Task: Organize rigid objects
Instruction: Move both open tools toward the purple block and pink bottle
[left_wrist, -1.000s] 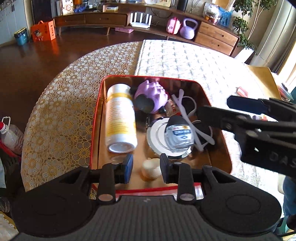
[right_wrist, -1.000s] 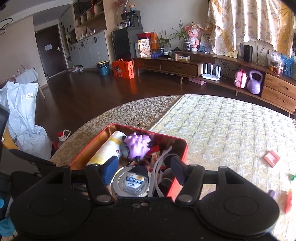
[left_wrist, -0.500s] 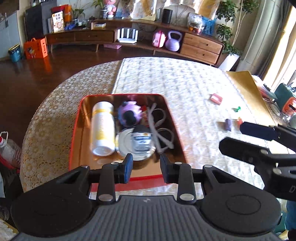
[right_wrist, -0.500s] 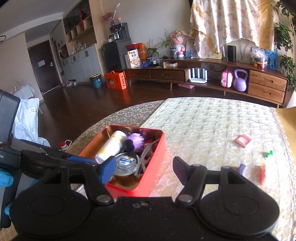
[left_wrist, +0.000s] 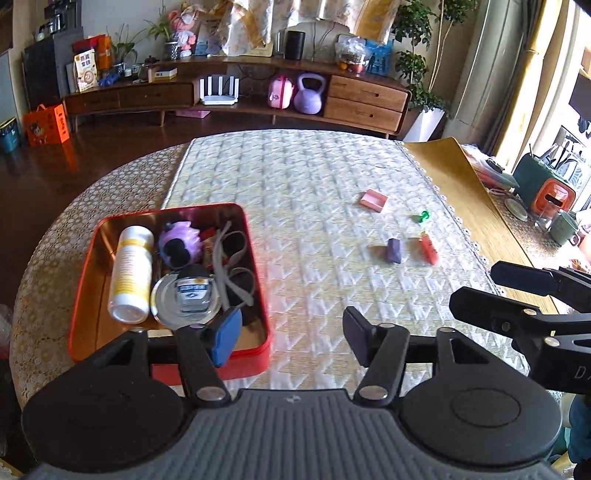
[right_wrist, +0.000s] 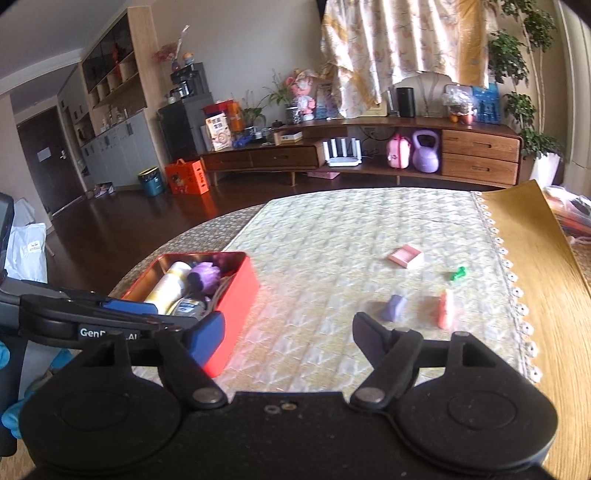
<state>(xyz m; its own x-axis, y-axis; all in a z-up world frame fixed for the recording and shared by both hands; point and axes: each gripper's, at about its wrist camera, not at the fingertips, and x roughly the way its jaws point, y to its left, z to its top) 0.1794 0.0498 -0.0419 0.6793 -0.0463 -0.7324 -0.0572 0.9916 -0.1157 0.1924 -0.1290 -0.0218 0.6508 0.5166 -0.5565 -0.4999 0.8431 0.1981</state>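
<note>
Both tools empty, jaws opening; four small pieces loose on the tabletop.
Purple block (right_wrist: 393, 307), orange piece (right_wrist: 446, 308), green pin (right_wrist: 458, 274), pink box (right_wrist: 405, 255) right of the red tin (right_wrist: 236, 291): likely light, stiff; pinch across flat sides.

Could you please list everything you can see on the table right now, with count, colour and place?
Rectangular metal tin: one, red, left on the table.
Cylindrical bottle: one, white and yellow, lying in the tin's left side.
Spiky ball: one, purple, in the tin's far part.
Round shiny lid: one, silver, in the tin, near side.
Flat strap: one, grey-white, looped in the tin's right side.
Small flat box: one, pink, on the cloth, right.
Small push pin: one, green, beyond the orange piece.
Small block: one, purple, right of the tin.
Small tapered piece: one, orange-red, beside the block.
Left tongs: opening, nothing between.
Right tongs: opening, nothing between.
</note>
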